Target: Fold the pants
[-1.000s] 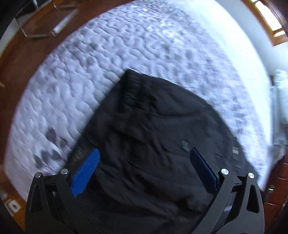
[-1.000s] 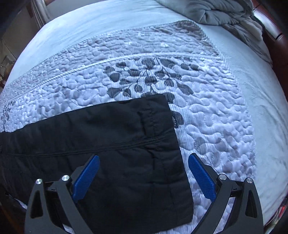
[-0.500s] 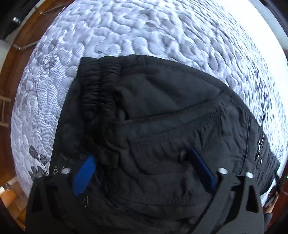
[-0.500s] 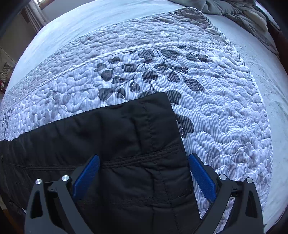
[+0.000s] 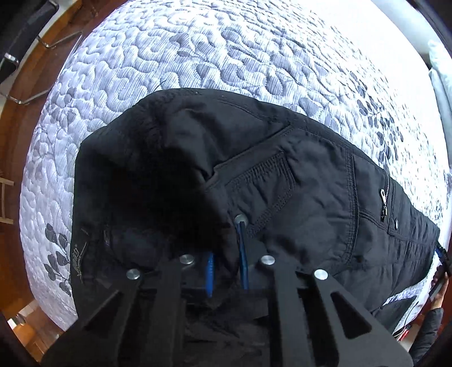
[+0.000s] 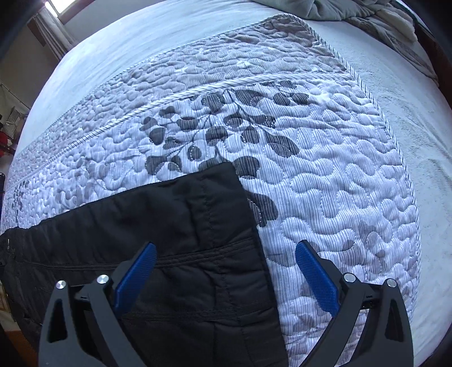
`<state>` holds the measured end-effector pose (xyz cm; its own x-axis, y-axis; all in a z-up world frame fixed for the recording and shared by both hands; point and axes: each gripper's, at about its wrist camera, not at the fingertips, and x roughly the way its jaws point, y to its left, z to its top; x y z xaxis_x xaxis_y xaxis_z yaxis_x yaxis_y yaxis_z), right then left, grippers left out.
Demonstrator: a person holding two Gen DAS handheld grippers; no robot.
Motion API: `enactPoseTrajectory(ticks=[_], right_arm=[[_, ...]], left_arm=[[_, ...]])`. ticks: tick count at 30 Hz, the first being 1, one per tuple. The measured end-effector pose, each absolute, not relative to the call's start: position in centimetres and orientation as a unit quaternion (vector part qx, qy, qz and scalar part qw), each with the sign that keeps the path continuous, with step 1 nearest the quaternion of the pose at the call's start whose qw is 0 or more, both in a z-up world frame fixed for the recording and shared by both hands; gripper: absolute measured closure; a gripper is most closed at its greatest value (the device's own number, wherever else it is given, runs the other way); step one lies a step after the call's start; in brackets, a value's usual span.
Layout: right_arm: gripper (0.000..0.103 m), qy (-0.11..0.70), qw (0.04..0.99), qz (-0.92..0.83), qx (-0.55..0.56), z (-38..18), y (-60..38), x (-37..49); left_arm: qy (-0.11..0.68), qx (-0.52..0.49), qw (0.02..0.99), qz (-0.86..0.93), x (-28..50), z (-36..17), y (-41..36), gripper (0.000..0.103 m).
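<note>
Black pants (image 5: 296,180) lie across a quilted bed. In the left wrist view I see the waist end, with a back pocket, a zip and a snap. My left gripper (image 5: 226,254) is shut on a bunch of the pants' waist fabric, which rises between its blue pads. In the right wrist view the leg hem end (image 6: 197,225) lies flat. My right gripper (image 6: 226,271) is open just above the hem, its left pad over the cloth and its right pad over the quilt.
The bed has a white quilt with grey leaf print (image 6: 325,175). A crumpled grey blanket (image 6: 367,14) lies at the far end. Wooden floor and chair legs (image 5: 34,56) lie beyond the bed's left edge.
My left gripper came down onto the waist and closed on the fabric, lifting a fold. My right gripper moved slightly closer over the hem and stayed open.
</note>
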<state>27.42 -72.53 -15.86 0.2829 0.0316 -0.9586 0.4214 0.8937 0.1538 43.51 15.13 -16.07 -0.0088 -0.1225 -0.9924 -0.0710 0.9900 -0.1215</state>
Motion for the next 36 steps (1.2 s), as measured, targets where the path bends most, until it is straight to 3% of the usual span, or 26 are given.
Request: enactPoseTrajectory(ticks=[11, 13, 14, 15, 16, 17, 27, 36], right_arm=[[0.003, 0.599, 0.764, -0.152, 0.185, -17.8, -72.7, 31.1], [0.010, 0.603, 0.766, -0.155, 0.162, -17.6, -72.0, 31.6], [0.028, 0.601, 0.773, -0.144, 0.143, -17.3, -71.3, 31.7], [0.058, 0.599, 0.779, -0.132, 0.130, -16.9, -70.6, 32.0], [0.068, 0.601, 0.780, -0.135, 0.111, -16.4, -70.0, 32.0], [0.090, 0.601, 0.781, -0.129, 0.109, -16.0, -69.6, 31.9], [0.094, 0.490, 0.857, -0.134, 0.082, -6.6, -66.6, 26.6], [0.094, 0.346, 0.927, -0.122, 0.075, 1.3, -62.4, 15.2]], left_arm=[[0.706, -0.062, 0.705, -0.020, 41.8, -19.7, 13.0, 0.091], [0.705, -0.059, 0.707, -0.015, 41.7, -20.0, 12.5, 0.093], [0.703, -0.057, 0.709, -0.013, 41.8, -20.0, 12.2, 0.093], [0.702, -0.056, 0.710, -0.011, 42.6, -19.7, 11.7, 0.093], [0.700, -0.056, 0.712, -0.011, 42.6, -19.4, 11.3, 0.093], [0.696, -0.054, 0.716, -0.012, 42.4, -19.0, 10.9, 0.094], [0.604, -0.087, 0.791, -0.043, 38.0, -12.4, 9.3, 0.096], [0.501, -0.122, 0.850, -0.105, 27.7, -6.6, 12.3, 0.095]])
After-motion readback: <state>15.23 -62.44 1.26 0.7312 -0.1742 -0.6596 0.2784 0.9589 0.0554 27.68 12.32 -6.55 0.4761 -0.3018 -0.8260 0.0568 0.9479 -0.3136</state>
